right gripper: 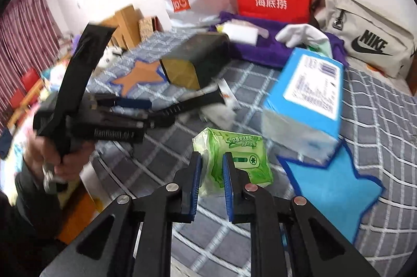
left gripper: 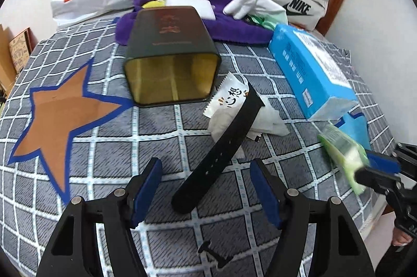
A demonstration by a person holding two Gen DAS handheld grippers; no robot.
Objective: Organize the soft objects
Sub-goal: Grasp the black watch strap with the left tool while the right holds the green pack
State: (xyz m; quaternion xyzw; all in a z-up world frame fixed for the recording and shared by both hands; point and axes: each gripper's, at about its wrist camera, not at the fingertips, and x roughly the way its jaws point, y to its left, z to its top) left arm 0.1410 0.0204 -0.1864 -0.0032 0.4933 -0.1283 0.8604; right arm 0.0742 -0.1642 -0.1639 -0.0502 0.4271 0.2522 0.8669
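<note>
So, through my left wrist camera: my left gripper [left gripper: 206, 188] stands apart over the bedspread [left gripper: 104, 126], its blue pads either side of the near end of a black strap [left gripper: 219, 154] without pressing it. The strap runs up toward one o'clock across a crumpled tissue [left gripper: 271, 120] and a small white sachet [left gripper: 229, 97]. At eleven o'clock the tin [left gripper: 169, 63] lies on its side, mouth toward me and empty as far as I can see. Behind it, at twelve, a purple towel [left gripper: 234, 29] carries a white glove [left gripper: 250, 7] and a white pad [left gripper: 192, 5]. A blue box [left gripper: 310, 68] lies at two o'clock, and at three my right gripper [left gripper: 365, 167] comes in blurred, carrying a green pack [left gripper: 341, 149].

Through my right wrist camera: my right gripper [right gripper: 211, 165] is clamped on the green pack [right gripper: 239, 159], which is held clear above the bedspread [right gripper: 370, 100]. The blue box [right gripper: 307, 92] is at one o'clock, the tin [right gripper: 198, 63] at eleven, the towel [right gripper: 263, 53] at twelve, my left gripper [right gripper: 146, 107] at nine.

My judgement: this is early going. One soft item is in hand, none visibly put away, and the strap, tissue, sachet, glove and towel all remain loose.
</note>
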